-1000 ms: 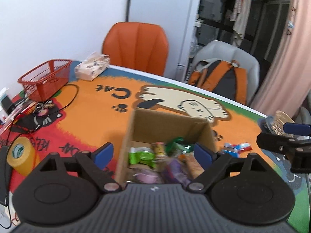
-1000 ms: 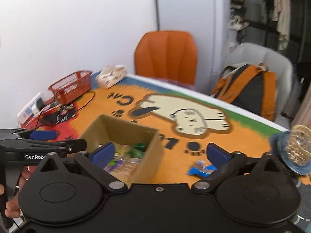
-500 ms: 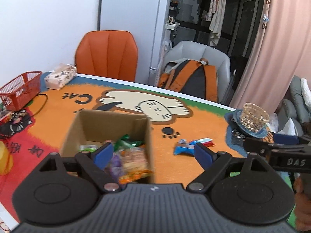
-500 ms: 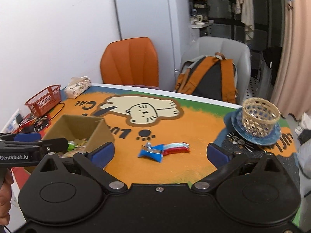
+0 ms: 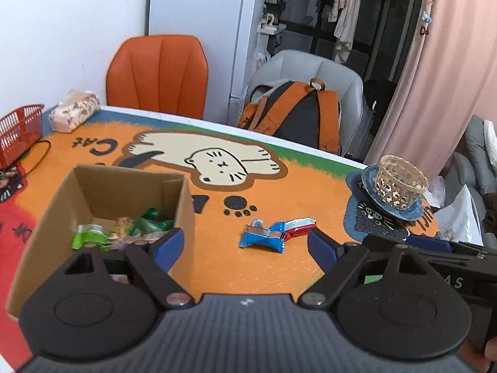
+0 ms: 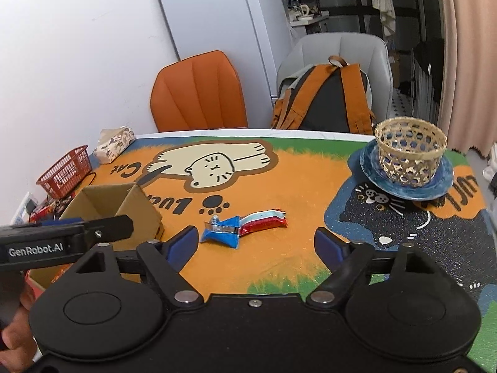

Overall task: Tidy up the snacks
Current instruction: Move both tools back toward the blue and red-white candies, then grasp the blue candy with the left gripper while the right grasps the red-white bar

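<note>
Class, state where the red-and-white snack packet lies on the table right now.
In both wrist views the red-and-white snack packet lies on the orange mat, touching the blue snack packet at its left, right of the cardboard box.

Bright, even indoor light, soft shadows (fisheye bending at edges), both views fairly sharp.

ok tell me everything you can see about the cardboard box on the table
The cardboard box is plain brown corrugated card, open at the top with no lid showing. It stands upright on the orange cat-print tablecloth, left of the two loose snack packets and apart from them. Inside, several wrapped snacks lie jumbled on the bottom, green wrappers among them. The open left gripper hangs just in front of its near right corner; contact cannot be told.
</note>
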Motion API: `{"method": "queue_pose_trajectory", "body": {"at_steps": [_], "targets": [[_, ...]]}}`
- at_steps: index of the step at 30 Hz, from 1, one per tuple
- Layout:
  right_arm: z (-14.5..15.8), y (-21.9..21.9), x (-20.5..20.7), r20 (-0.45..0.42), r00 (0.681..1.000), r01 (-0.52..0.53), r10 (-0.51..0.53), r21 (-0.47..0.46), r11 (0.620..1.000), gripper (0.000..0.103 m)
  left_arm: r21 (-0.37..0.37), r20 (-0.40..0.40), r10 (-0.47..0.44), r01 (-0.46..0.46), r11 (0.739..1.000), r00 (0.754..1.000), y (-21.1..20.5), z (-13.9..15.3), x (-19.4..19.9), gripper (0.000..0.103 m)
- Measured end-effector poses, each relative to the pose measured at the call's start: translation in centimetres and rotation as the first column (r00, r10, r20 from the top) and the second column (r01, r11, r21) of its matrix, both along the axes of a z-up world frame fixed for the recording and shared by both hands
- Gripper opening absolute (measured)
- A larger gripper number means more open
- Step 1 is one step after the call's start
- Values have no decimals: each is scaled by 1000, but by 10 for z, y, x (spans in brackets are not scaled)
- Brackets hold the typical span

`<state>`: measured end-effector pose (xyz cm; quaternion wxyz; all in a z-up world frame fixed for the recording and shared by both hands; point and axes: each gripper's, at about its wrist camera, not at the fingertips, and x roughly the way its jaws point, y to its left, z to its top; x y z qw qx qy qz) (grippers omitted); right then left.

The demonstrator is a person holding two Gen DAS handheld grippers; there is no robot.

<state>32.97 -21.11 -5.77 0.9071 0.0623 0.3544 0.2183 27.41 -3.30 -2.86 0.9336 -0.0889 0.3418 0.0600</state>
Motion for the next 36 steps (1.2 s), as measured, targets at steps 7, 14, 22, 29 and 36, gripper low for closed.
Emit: {"method": "queue_pose_trajectory", "body": {"at_steps": [7,14,22,29,36], "targets": [[-20,-16,33,-42,999,15,-11,88,996,76,-14,-18,19,-19,1000,1000,-16,-20,26,76],[-42,-16,64,-92,996,22,-10,137,990,72,-32,-67,60,-62,998,996,-19,-43,61,69],[-63,0,100,-159,987,-6,26,128,992,72,-4,-130,105,-107,994,986,-16,-74,93,69],[-78,12,115,-197,978,-38,61,121,992,72,-6,-152,114,-116,993,982,-14,-93,111,69],[-93,3,123,-212,975,-37,71,160,986,72,-14,-169,108,-112,994,980,-15,-106,121,54]]}}
